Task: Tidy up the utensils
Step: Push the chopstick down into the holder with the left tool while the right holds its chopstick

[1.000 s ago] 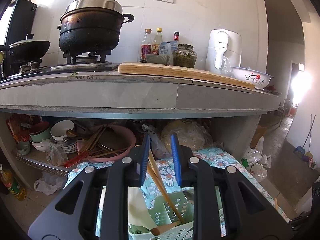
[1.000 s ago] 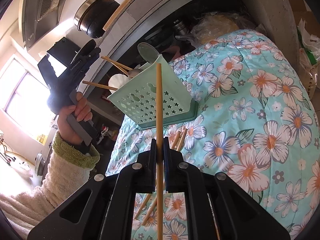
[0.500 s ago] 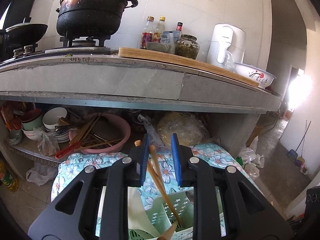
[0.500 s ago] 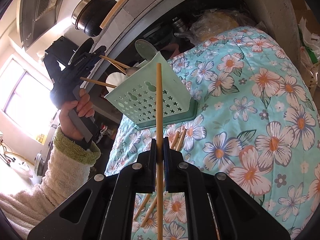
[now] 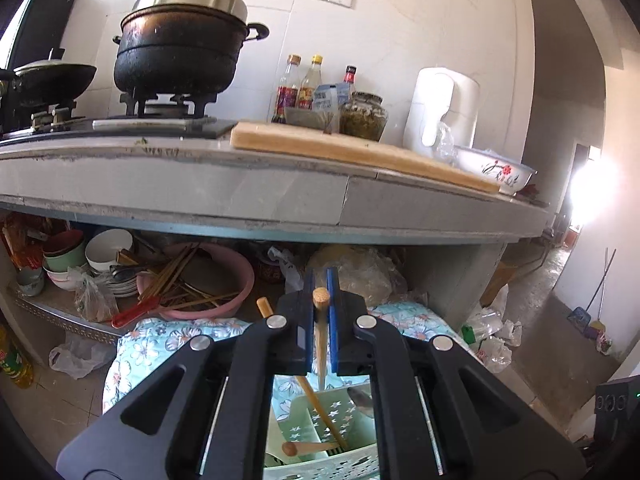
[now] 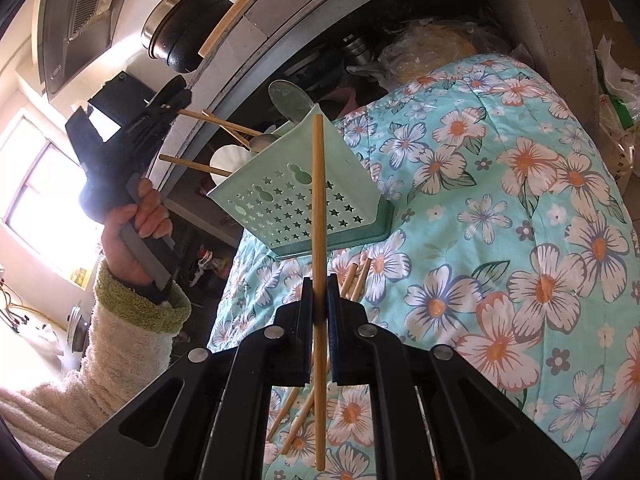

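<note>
Chopstick point(image 6: 319, 216) sits clenched in the right hand-held gripper point(image 6: 319, 300), upright before the green utensil basket point(image 6: 296, 204) on the floral quilt point(image 6: 500, 240). Left hand-held gripper point(image 5: 320, 300) (jaws just closing) now pinches another chopstick point(image 5: 321, 320) rising from that basket point(image 5: 320, 436).

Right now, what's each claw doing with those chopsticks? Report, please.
Left gripper just closed on a chopstick standing in the green holder. Right gripper shut on another chopstick. More loose ones on floral cloth.
</note>
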A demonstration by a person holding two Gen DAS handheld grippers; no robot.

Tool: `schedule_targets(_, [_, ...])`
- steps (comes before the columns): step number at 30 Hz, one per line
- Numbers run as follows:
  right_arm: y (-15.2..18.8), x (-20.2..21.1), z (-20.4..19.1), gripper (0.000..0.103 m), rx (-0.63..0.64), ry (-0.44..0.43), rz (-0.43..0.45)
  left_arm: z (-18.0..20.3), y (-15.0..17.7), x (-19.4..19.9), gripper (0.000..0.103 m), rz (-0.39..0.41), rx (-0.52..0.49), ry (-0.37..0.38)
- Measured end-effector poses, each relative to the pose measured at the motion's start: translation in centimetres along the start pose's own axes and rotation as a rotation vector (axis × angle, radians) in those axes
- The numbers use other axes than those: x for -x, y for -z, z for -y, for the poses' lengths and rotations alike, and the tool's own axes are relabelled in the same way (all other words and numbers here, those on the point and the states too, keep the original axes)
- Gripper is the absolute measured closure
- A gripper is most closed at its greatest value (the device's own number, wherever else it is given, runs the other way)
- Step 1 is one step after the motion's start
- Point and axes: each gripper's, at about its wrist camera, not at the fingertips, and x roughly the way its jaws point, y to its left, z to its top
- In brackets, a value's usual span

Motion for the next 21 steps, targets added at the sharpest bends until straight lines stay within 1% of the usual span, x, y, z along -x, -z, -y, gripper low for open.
schedule_targets(2, [0.1, 0.1, -0.1, 0.096, 0.004, -0.002, 0.002, 0.5, -1.2, 2.0, 0.098, 0.039, -0.004, 0.011])
schedule_targets(7, [0.2, 0.0, -0.6, 0.096, 0.014, -0.007, 0.000, 2.1, -4.0, 7.4, 0.098, 0.110, -0.058, 0.019])
schedule_targets(10, [0.3, -0.1, -1.0, 0.096, 0.022, -0.011, -0.004, 2.6, -5.3, 10.2, 0.098, 0.133, -0.072, 0.018])
schedule_targets(13, [0.4, -0.2, -1.3, 0.096, 0.030, -0.014, -0.007, 2.6, -6.2, 12.1, 0.098, 0.148, -0.060, 0.038])
schedule_targets(14, [0.5, -0.2, -1.4, 0.096, 0.031, -0.014, -0.008, 2.5, -6.4, 12.5, 0.098, 0.150, -0.057, 0.051])
schedule_targets(16, [0.5, -0.3, -1.5, 0.096, 0.032, -0.014, -0.009, 2.5, -6.3, 12.5, 0.098, 0.131, -0.060, 0.044])
schedule_targets(21, [0.7, -0.1, -1.8, 0.096, 0.038, -0.009, -0.008, 2.4, -5.1, 11.1, 0.098, 0.067, -0.054, 0.058])
